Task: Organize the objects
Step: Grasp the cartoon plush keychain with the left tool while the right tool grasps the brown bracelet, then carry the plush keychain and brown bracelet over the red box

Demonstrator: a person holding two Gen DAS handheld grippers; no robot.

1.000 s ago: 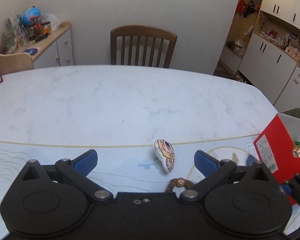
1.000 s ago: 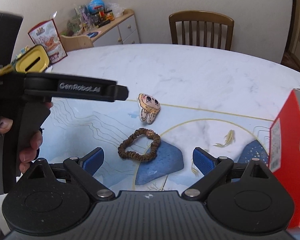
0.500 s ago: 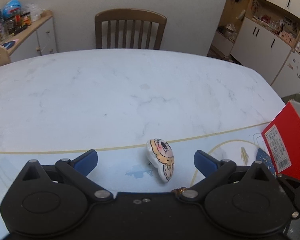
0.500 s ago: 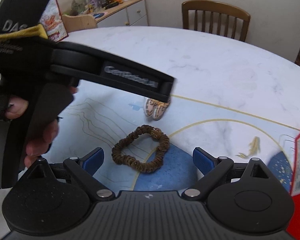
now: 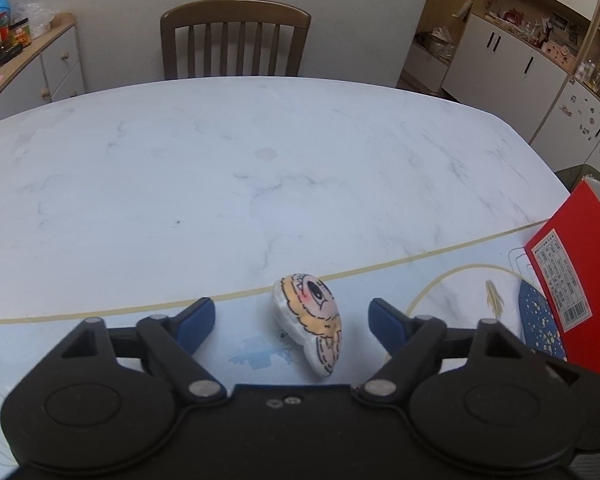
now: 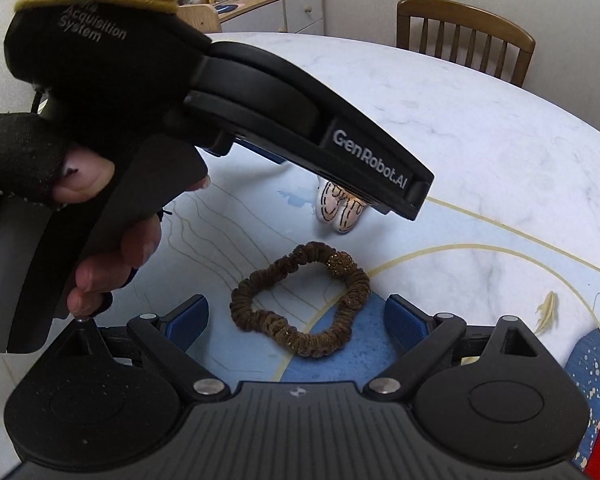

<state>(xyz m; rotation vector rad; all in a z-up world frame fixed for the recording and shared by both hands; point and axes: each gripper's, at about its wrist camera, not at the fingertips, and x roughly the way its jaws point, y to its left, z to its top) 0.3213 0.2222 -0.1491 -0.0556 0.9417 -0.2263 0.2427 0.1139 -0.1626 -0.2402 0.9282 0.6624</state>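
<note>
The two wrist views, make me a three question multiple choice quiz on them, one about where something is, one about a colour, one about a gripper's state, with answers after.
1. Where does the small plush toy lie relative to the left gripper?
A. Between its open fingers, on the mat
B. On the chair seat
C. Inside the red box

2. What colour is the hair scrunchie?
A. Bright pink
B. Brown
C. White

3. What is the state of the right gripper?
A. Shut on the scrunchie
B. Shut and empty
C. Open, with the scrunchie lying between its fingers

Answers:
1 A, the left wrist view shows the toy lying between the two blue pads.
2 B, the right wrist view shows a brown ruffled loop with a glittery bead.
3 C, the blue pads stand wide apart on both sides of the scrunchie.
</note>
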